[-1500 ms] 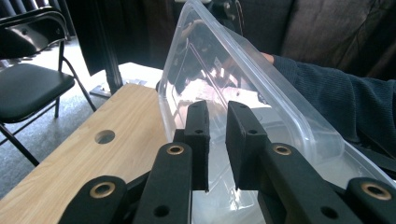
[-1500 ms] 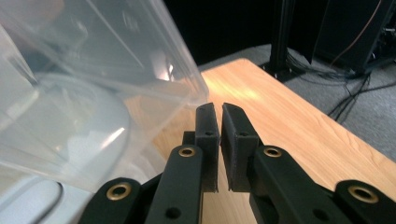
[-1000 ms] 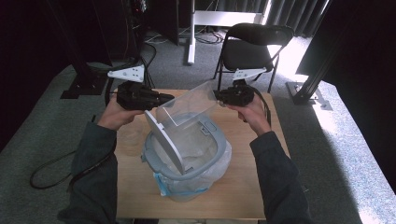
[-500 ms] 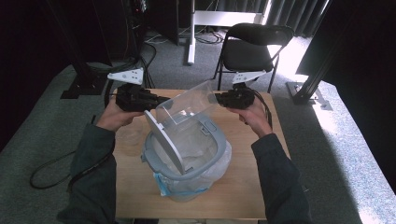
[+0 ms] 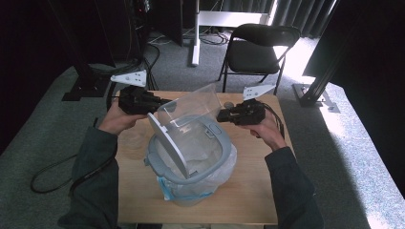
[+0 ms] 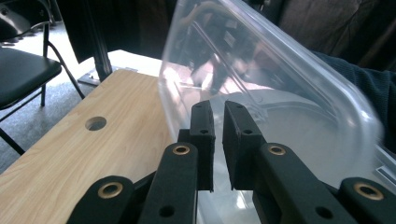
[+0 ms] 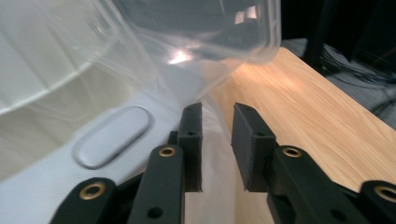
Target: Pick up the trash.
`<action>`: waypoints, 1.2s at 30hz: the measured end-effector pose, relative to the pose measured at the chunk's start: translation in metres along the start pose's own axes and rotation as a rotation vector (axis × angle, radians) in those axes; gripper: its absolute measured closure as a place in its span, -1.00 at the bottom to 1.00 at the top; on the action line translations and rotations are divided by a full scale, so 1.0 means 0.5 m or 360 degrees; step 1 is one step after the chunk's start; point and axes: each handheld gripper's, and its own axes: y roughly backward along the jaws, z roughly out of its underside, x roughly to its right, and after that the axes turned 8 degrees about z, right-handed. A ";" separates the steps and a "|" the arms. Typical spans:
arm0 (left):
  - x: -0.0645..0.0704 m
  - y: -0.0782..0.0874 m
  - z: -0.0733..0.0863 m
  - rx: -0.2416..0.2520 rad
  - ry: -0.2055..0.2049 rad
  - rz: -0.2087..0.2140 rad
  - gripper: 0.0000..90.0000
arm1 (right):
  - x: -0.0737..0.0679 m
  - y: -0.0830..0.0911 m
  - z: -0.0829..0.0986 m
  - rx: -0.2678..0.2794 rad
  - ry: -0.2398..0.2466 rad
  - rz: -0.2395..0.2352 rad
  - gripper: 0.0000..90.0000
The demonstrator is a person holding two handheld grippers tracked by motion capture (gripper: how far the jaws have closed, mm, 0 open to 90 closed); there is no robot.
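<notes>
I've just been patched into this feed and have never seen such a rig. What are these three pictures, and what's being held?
There is no robot arm here. A person holds a hand gripper in each hand, each with two black fingers. The high view looks down on the table from the person's side. The other two pictures come from cameras riding on each gripper.

A grey bin with a plastic liner stands on the table. A clear tub is tilted above it. The left gripper seems pinched on the tub's wall. The right gripper sits by the bin's rim, under the tub. Whether it grips anything is unclear.
</notes>
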 end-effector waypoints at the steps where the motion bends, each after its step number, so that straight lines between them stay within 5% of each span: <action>1: -0.001 -0.002 0.000 0.0003 0.0003 0.0002 0.84 | -0.001 0.001 -0.001 0.0012 0.0006 -0.0025 0.57; 12: -0.007 -0.011 0.002 -0.0014 0.0014 0.0008 0.83 | -0.007 0.024 0.011 0.0052 -0.0003 -0.0090 0.14; 19: -0.007 -0.019 -0.001 -0.0022 0.0007 0.0023 0.83 | -0.024 0.015 -0.011 0.0087 0.0025 -0.0133 0.05; 36: -0.012 -0.036 -0.004 0.0016 0.0005 0.0101 0.84 | -0.015 -0.006 -0.047 0.0139 -0.0069 0.0167 0.19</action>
